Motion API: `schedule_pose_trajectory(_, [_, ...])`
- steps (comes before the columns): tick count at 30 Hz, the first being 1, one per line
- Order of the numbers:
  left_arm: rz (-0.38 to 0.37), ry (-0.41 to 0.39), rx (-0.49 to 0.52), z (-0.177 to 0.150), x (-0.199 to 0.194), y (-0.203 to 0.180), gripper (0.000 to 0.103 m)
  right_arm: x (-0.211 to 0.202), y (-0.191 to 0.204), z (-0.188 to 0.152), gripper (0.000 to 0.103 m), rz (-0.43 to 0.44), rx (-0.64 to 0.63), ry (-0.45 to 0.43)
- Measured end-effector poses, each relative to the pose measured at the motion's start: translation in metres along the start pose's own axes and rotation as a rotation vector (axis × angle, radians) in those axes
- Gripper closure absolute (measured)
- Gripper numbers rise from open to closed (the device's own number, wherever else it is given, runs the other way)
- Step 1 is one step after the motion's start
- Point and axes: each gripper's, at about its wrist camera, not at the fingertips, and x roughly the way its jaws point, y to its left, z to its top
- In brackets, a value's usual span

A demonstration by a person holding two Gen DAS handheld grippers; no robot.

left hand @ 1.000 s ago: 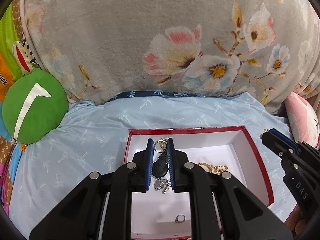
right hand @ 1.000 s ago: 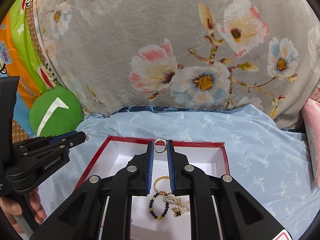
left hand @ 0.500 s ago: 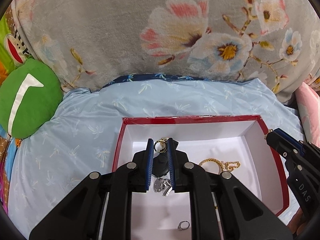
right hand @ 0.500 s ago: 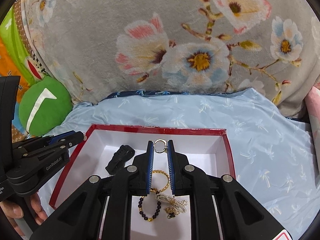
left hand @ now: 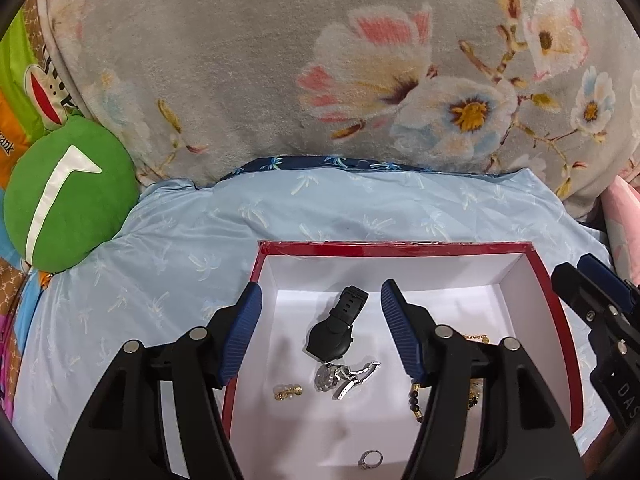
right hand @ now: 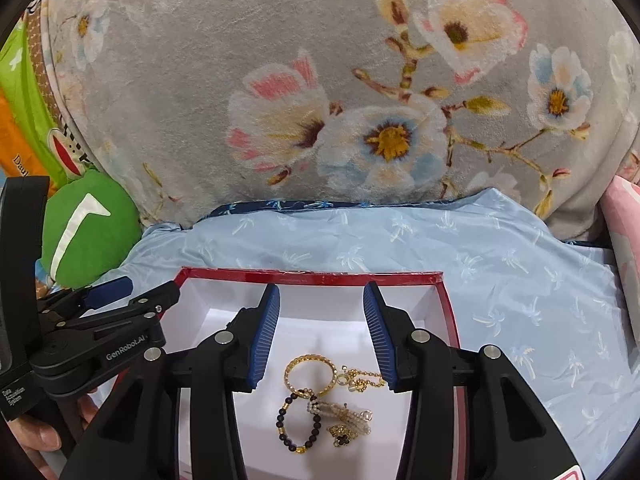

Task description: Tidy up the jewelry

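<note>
- The left gripper [left hand: 320, 304] hangs over the red box [left hand: 400, 249] with its jaws spread wide and nothing between them.
- Inside the box, on its white floor, a black watch [left hand: 334, 330] lies in the gap between the left jaws, below them and apart from both pads.
- Just nearer the camera lie a silver watch [left hand: 340, 374], a small gold earring [left hand: 286, 391] and, further forward, a silver ring [left hand: 370, 459].
- The right gripper [right hand: 320, 314] also hovers over the box, jaws wide apart and empty.
- Between and beneath the right jaws lies a gold bangle [right hand: 310, 374], with a gold chain [right hand: 362, 379] touching its right side.
- Nearer still are a dark bead bracelet [right hand: 298, 420], a pearl strand [right hand: 344, 414] and a small clover charm [right hand: 341, 439], bunched together.
- The box rests on a pale blue bedsheet [left hand: 180, 248], with a floral grey blanket [left hand: 280, 60] behind and a green cushion [left hand: 68, 196] to the left.
</note>
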Motion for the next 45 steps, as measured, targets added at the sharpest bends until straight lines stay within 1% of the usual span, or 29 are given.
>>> schedule_pose_trajectory(11, [-0.004,-0.017,-0.011,-0.001,-0.019,0.0,0.043,-0.018,0.007,-0.003,0.059,0.01,-0.005,-0.008])
schedule_pose_trajectory(13, [-0.002,-0.024,-0.013,-0.002,-0.025,0.001,0.043,-0.021,0.007,-0.004,0.057,0.01,0.0,-0.008])
schedule_pose_trajectory(17, [0.008,-0.034,-0.014,-0.008,-0.04,0.002,0.042,-0.037,0.01,-0.012,0.046,0.005,0.012,-0.013])
schedule_pose_trajectory(18, [0.012,-0.038,-0.018,-0.011,-0.045,0.003,0.041,-0.041,0.01,-0.014,0.044,0.003,0.017,-0.012])
schedule_pose_trajectory(20, [0.023,-0.05,-0.025,-0.016,-0.056,0.004,0.035,-0.051,0.012,-0.021,0.042,-0.005,0.024,-0.013])
schedule_pose_trajectory(24, [0.045,-0.069,-0.026,-0.036,-0.08,0.006,0.029,-0.076,0.019,-0.04,0.032,-0.039,0.011,-0.037])
schedule_pose_trajectory(31, [0.067,-0.069,-0.025,-0.083,-0.117,0.007,0.025,-0.117,0.024,-0.083,0.027,-0.056,0.047,-0.024])
schedule_pose_trajectory(33, [0.061,-0.065,-0.027,-0.097,-0.127,0.007,0.019,-0.126,0.024,-0.094,0.026,-0.065,0.059,-0.016])
schedule_pose_trajectory(34, [0.062,-0.067,-0.026,-0.103,-0.131,0.008,0.013,-0.13,0.024,-0.1,0.026,-0.073,0.065,-0.009])
schedule_pose_trajectory(35, [0.07,-0.068,-0.02,-0.11,-0.134,0.007,0.012,-0.134,0.024,-0.107,0.026,-0.092,0.066,-0.001])
schedule_pose_trajectory(38, [0.09,-0.049,-0.003,-0.129,-0.143,0.008,0.012,-0.144,0.024,-0.126,0.026,-0.108,0.069,0.021])
schedule_pose_trajectory(41, [0.09,-0.027,-0.022,-0.148,-0.15,0.013,0.012,-0.152,0.025,-0.143,0.026,-0.105,0.08,0.044])
schedule_pose_trajectory(45, [0.1,-0.008,-0.046,-0.169,-0.158,0.018,0.012,-0.162,0.033,-0.159,0.024,-0.119,0.05,0.057])
